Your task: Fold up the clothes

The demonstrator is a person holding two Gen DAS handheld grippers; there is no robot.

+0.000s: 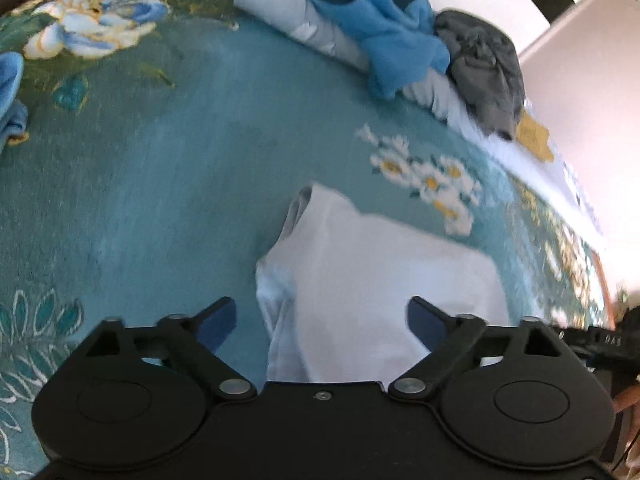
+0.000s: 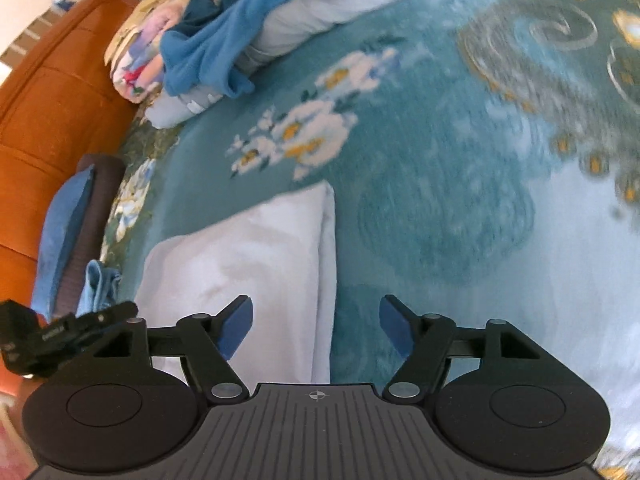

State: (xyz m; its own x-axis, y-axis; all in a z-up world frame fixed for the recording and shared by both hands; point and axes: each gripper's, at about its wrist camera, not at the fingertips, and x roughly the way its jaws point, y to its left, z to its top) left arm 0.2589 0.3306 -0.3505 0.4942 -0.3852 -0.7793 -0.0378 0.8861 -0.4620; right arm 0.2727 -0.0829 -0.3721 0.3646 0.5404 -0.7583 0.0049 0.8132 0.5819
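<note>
A white folded garment (image 1: 372, 276) lies flat on the teal flowered bed cover (image 1: 160, 180). My left gripper (image 1: 322, 326) is open wide above its near edge, blue pads apart and touching nothing. In the right wrist view the same white garment (image 2: 248, 256) lies left of centre, its straight folded edge running between the fingers. My right gripper (image 2: 316, 328) is open over that edge, with no pad pressing the cloth. At the lower left of that view the left gripper's black body (image 2: 60, 334) shows.
A pile of unfolded clothes lies at the far side: a blue top (image 1: 384, 28), a grey garment (image 1: 484, 72), a white roll (image 1: 280, 8). Blue and dark folded pieces (image 2: 72, 240) sit by the orange headboard (image 2: 48, 100). A pastel patterned bundle (image 2: 140, 52) lies beside the pile.
</note>
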